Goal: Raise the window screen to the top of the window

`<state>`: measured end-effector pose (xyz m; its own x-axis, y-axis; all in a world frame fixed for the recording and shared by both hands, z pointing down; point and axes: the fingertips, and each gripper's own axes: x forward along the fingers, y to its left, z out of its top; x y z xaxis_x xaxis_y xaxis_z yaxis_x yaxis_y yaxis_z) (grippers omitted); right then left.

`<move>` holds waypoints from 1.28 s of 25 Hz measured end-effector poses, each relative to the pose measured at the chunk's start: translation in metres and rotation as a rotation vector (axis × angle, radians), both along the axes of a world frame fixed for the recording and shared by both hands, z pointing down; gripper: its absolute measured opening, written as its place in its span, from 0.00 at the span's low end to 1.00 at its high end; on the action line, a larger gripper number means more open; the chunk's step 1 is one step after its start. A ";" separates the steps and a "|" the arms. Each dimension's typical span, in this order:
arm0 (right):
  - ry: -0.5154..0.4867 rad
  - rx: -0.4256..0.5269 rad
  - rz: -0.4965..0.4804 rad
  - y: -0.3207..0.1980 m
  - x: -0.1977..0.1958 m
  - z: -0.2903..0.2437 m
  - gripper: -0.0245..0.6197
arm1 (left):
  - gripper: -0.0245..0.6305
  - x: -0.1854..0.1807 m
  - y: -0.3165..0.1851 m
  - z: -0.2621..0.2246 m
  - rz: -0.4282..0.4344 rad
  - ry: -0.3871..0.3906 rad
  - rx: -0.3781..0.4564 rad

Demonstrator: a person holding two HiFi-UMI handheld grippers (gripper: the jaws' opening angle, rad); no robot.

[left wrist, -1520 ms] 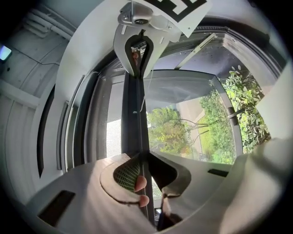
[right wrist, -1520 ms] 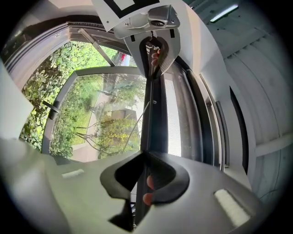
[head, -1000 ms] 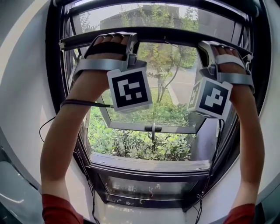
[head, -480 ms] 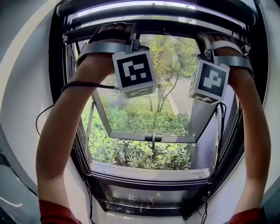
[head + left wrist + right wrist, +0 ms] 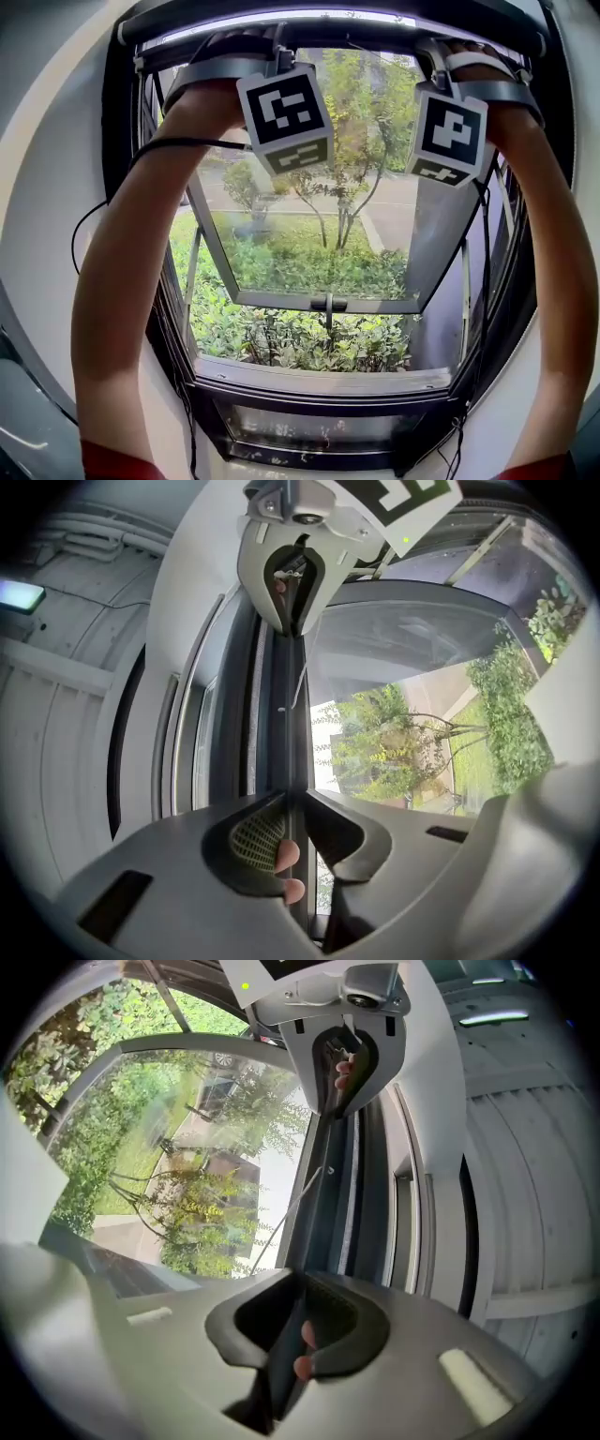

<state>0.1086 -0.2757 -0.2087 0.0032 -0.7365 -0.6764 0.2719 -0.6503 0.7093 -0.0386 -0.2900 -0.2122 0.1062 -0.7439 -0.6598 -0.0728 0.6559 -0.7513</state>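
The window screen's dark bottom bar [image 5: 361,36] lies across the top of the window opening, just under the upper frame. My left gripper [image 5: 246,45] is shut on it left of centre, and the right gripper [image 5: 457,54] holds it further right. In the left gripper view the bar [image 5: 291,714] runs straight out between my left gripper's [image 5: 292,803] closed jaws to the right gripper [image 5: 295,569]. In the right gripper view the bar [image 5: 323,1208] passes between my right gripper's [image 5: 295,1326] jaws, which are easing open while still on it.
Below the bar an outward-tilted glass pane [image 5: 319,234] stands open over green shrubs [image 5: 291,333]. The black window frame and sill [image 5: 319,380] ring the opening. A black cable [image 5: 178,143] crosses the left forearm. White wall [image 5: 56,187] surrounds the window.
Both grippers rose together with the screen bar, from the upper part of the opening to just under the top frame. More of the open pane and garden shows below them.
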 end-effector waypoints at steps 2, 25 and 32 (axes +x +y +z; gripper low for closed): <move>-0.010 0.028 -0.008 0.003 0.003 -0.012 0.11 | 0.14 0.002 0.003 -0.010 0.021 0.027 0.006; -0.042 0.134 -0.109 0.009 0.004 -0.038 0.15 | 0.14 0.002 0.006 -0.032 0.035 0.060 0.078; -0.046 0.060 -0.110 -0.002 0.001 -0.019 0.31 | 0.20 -0.003 0.005 -0.012 0.083 0.085 0.048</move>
